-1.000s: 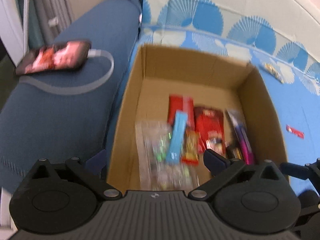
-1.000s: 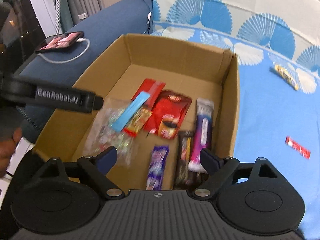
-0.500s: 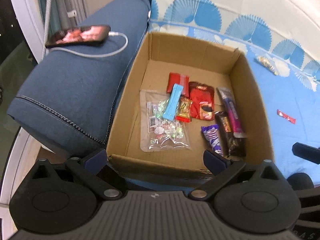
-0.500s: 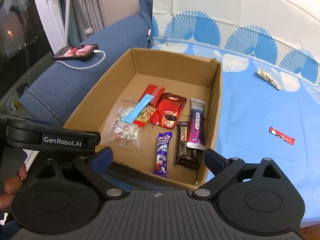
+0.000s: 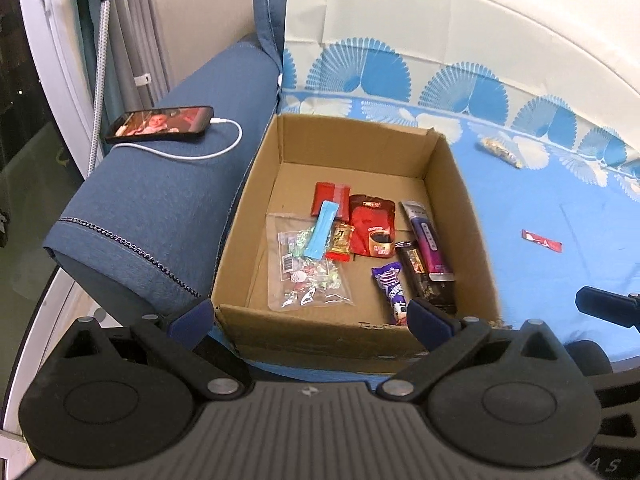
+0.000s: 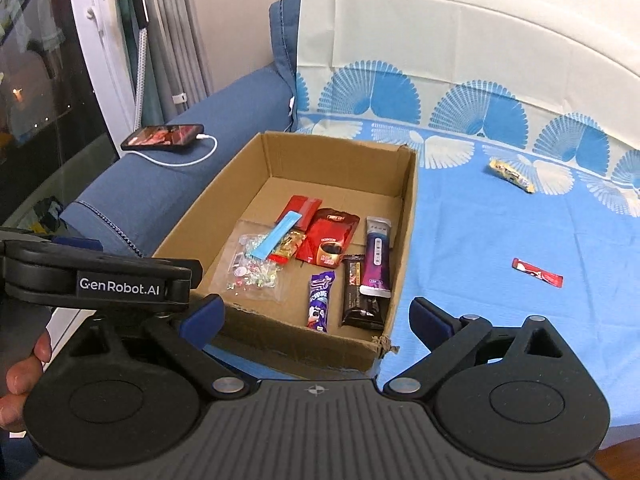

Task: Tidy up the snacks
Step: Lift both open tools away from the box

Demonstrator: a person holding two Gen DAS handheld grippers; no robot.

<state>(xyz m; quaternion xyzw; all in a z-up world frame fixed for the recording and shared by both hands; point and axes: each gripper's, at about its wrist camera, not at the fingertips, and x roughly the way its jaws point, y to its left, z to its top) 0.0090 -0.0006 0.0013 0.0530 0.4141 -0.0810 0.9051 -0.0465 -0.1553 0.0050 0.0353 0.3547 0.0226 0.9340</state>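
Cardboard box: open-topped, stood on the blue patterned sheet, hard against the blue sofa arm on its left.
Box contents: clear bag of sweets at near left; light blue stick lay across it; red coffee sachet in the middle; purple tube, dark bar and purple wrapper at near right.
Loose snacks: red sachet lay on the sheet right of the box, well apart; yellow bar lay farther off, near the fan pattern.
Readable writing: "GenRobot.AI" on the left gripper's side, in the right wrist view; snack labels too small to read.
Left gripper: fingers spread wide, nothing between them, held at the box's near wall, not touching it.
Right gripper: jaws had just been opening, now spread wide and empty, at the box's near right corner.
Phone: lit, on the sofa arm, white cable plugged in.
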